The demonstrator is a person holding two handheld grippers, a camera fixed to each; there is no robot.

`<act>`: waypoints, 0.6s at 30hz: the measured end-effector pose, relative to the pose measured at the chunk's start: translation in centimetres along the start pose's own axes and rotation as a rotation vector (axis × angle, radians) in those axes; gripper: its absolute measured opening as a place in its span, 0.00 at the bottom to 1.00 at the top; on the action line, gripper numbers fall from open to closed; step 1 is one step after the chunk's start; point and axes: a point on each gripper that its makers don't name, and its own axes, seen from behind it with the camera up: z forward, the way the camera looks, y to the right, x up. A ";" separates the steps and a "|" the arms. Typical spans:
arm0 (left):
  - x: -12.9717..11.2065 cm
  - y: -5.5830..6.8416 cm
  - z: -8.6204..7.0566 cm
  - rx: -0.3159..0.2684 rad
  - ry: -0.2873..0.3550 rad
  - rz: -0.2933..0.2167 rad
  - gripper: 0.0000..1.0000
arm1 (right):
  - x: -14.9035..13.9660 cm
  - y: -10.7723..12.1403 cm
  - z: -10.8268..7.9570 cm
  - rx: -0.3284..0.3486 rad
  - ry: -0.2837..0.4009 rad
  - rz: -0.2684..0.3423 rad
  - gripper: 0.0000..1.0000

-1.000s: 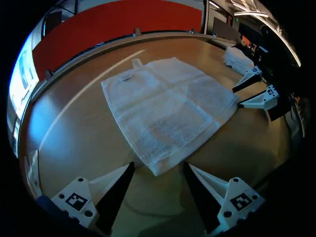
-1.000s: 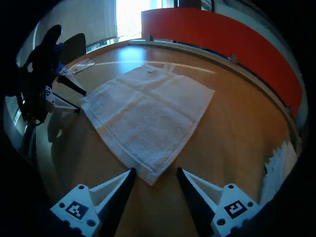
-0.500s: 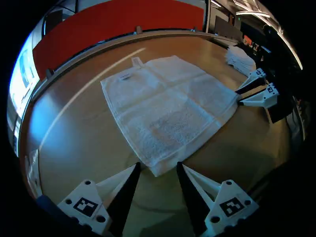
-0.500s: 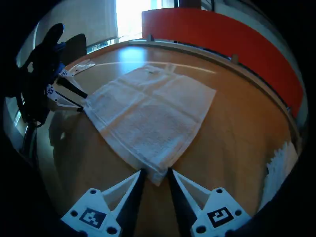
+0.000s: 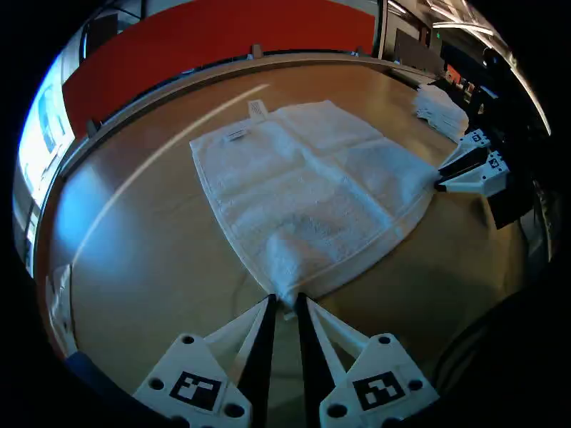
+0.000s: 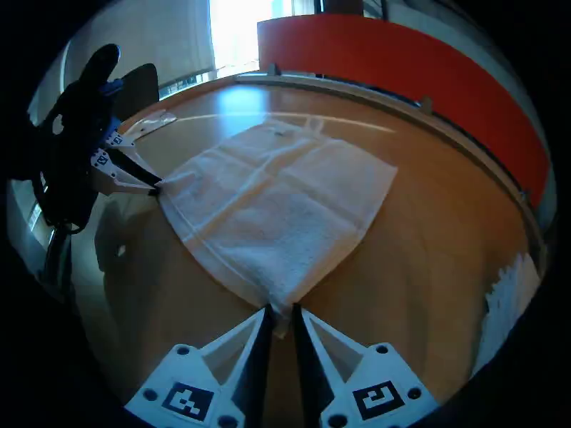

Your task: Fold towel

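Big wooden counter (image 5: 143, 235), with a white towel (image 5: 314, 185) spread flat mid-frame, creased into quarters and bunched up a bit at two corners. The left gripper (image 5: 284, 314) sits low at the bottom of the left gripper view, fingers nearly together and pinching the nearest corner. Same deal for the right gripper (image 6: 280, 322) at the bottom of the right gripper view, pinching the neighbouring corner.

- Towel (image 5: 307, 192): white, crossed by crease lines, banded along the hem.
- Table (image 5: 143, 235): orange-brown, one pale stripe.
- Panel (image 5: 214, 36) ahead of left gripper (image 5: 284, 314): red.
- Right gripper (image 6: 280, 321) fingers (image 6: 221, 349): white, black inner faces, black-and-white square markers (image 6: 375, 394).
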 end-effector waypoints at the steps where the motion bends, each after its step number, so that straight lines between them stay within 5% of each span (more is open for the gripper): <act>1: 0.0 0.0 0.0 -0.002 0.000 -0.001 0.20 | 0.1 0.0 0.0 -0.002 0.001 -0.001 0.20; 9: 0.5 0.3 -0.9 -0.014 0.014 -0.028 0.19 | 1.5 0.1 -0.7 -0.013 0.029 0.003 0.19; 18: 2.6 0.0 -3.7 -0.001 0.058 -0.068 0.19 | 4.4 0.1 -2.8 -0.029 0.077 -0.009 0.19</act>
